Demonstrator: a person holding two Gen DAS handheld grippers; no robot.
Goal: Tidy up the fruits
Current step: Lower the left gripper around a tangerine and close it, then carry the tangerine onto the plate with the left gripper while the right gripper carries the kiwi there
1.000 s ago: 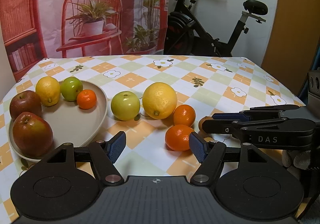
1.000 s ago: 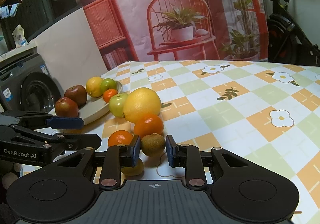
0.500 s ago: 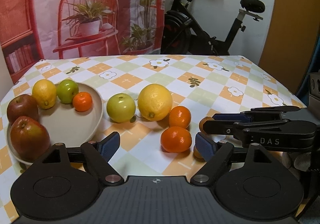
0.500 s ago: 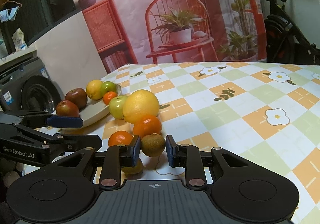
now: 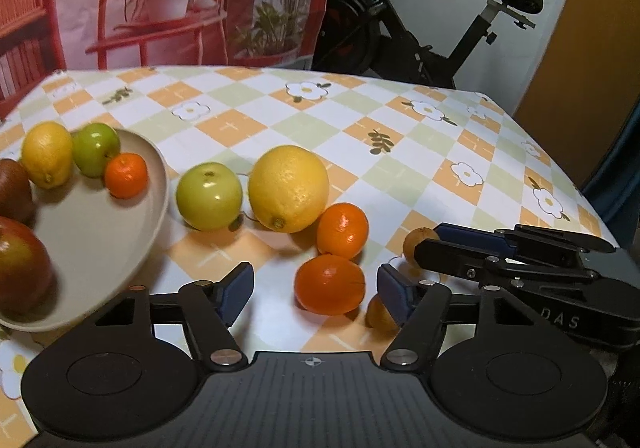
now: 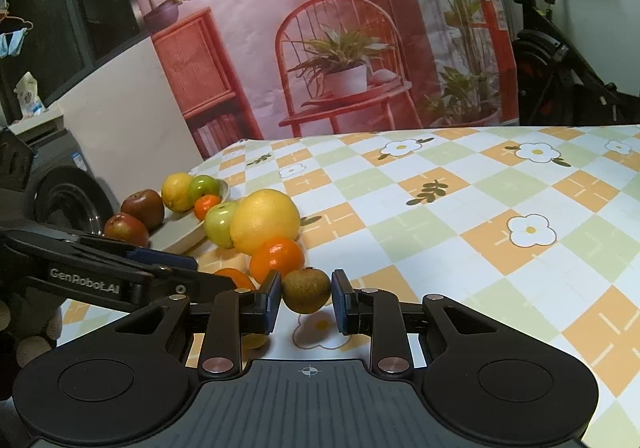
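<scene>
Gripping fruit: the right gripper (image 6: 306, 296) has its blue pads pressed on either side of a small round brown-green kiwi-like fruit (image 6: 307, 290), lifted just clear of the cloth.
Near orange: a glossy, smooth-skinned orange mandarin (image 5: 330, 284) lies on the cloth between the pads of the left gripper (image 5: 316, 288), touching neither.
Left jaws: half spread and just closing in; nothing is clamped.
Second orange: another shiny mandarin (image 5: 343, 230) sits just behind the first, beside a large dimpled yellow citrus (image 5: 288, 188).
Green apple: a smooth round green apple (image 5: 209, 195) rests left of the yellow citrus, close to the plate.
Small fruit: a little yellowish-brown fruit (image 5: 378, 315) peeks out behind the left gripper's right finger; its kind is unclear.
Plate: a shallow matte beige plate (image 5: 102, 248) holds a lemon (image 5: 47, 153), a small green apple (image 5: 96, 149), a tiny mandarin (image 5: 126, 175) and two dark red apples (image 5: 22, 264).
Surface: a table under a glossy checked cloth (image 5: 400, 151) of orange, pale green and white squares with flower prints.
Pose: the left gripper tilts down toward the fruit; the right gripper reaches in from the side at a flatter angle.
</scene>
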